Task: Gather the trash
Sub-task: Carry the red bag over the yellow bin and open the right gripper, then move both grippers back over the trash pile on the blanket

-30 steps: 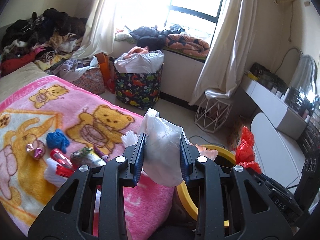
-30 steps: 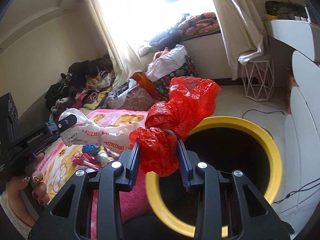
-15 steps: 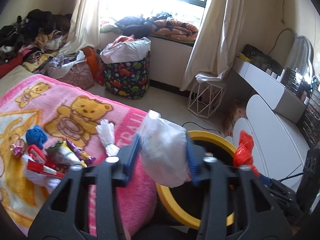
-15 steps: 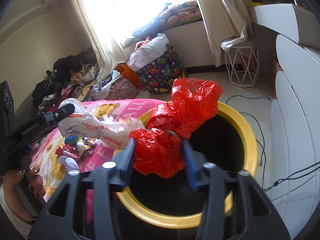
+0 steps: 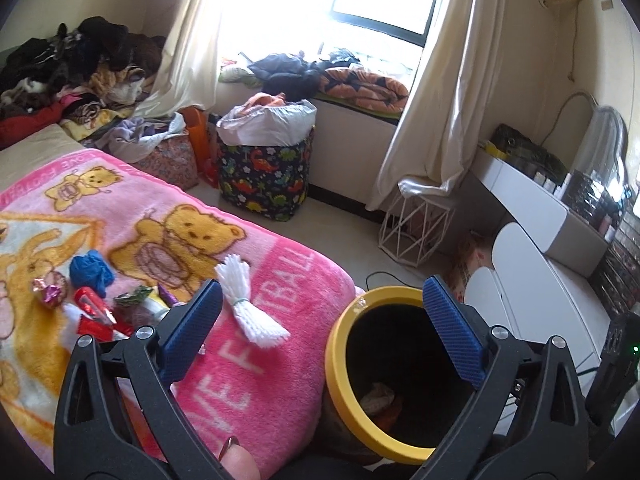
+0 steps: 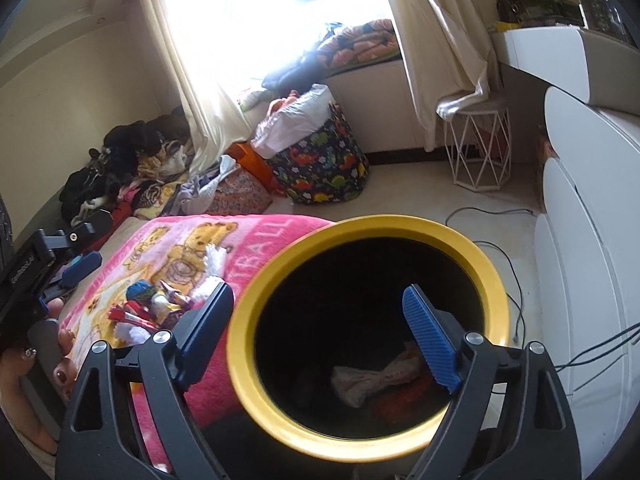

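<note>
A yellow-rimmed black bin [image 6: 256, 296] stands beside the bed; it also shows in the left wrist view [image 5: 340, 392]. A white bag [image 6: 372, 380] and a red bag [image 6: 404, 400] lie at its bottom. My right gripper [image 6: 320, 328] is open and empty over the bin mouth. My left gripper [image 5: 322, 326] is open and empty, above the bed edge and the bin. Loose trash lies on the pink blanket [image 5: 256, 364]: a white yarn bundle [image 5: 246, 300], a blue wad [image 5: 90, 270], red wrappers [image 5: 94, 312] and a shiny wrapper [image 5: 48, 290].
A dinosaur-print basket [image 5: 266, 176] with a white bag stands on the floor by the window. A white wire stool [image 5: 414, 228] and white drawers [image 5: 532, 308] are at right. Cables [image 6: 492, 216] lie on the floor. Clothes [image 5: 68, 68] pile up at far left.
Both grippers opened. The white bag left my left gripper and the red bag left my right gripper; both now lie in the bin.
</note>
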`<state>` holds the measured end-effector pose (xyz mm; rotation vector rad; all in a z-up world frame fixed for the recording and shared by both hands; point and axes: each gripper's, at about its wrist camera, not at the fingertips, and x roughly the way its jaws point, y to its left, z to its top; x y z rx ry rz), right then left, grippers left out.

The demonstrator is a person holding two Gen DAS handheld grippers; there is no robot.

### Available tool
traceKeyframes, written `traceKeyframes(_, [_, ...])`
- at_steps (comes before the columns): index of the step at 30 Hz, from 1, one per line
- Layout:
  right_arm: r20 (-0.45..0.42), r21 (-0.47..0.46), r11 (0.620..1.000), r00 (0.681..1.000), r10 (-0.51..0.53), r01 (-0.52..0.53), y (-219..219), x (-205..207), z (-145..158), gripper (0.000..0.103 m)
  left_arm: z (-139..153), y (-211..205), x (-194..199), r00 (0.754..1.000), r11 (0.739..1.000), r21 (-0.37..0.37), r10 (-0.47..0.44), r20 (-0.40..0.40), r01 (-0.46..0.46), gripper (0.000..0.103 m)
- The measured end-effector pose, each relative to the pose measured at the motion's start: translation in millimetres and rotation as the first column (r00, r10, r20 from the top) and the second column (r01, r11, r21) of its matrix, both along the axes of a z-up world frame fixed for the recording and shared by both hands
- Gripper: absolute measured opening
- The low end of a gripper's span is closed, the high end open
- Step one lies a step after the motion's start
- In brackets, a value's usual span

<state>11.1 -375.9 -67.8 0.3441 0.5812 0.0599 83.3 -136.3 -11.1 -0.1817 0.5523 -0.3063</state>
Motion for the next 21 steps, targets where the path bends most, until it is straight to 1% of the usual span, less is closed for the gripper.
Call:
traceKeyframes(7, [0.035,-0.026,0.998,0.997,0.062,-0.061,26,4,13,0.087,4,24,-2,0.999,0.999,-0.017,0.044,0.010,-0.044,0.092])
traceKeyframes(15, [0.043,-0.067,0.988,0.989,0.140,-0.137,66,13,20,0.090,6,53,-4,0.995,0.995,-0.030,0.096,0.014,-0.096,0.092])
traceKeyframes(21, [0.043,-0.093,0.974,0.977,0.209,-0.205,95,22,24,0.090,9,75,-5,0.990,0.990,-0.039,0.139,0.020,-0.138,0.092])
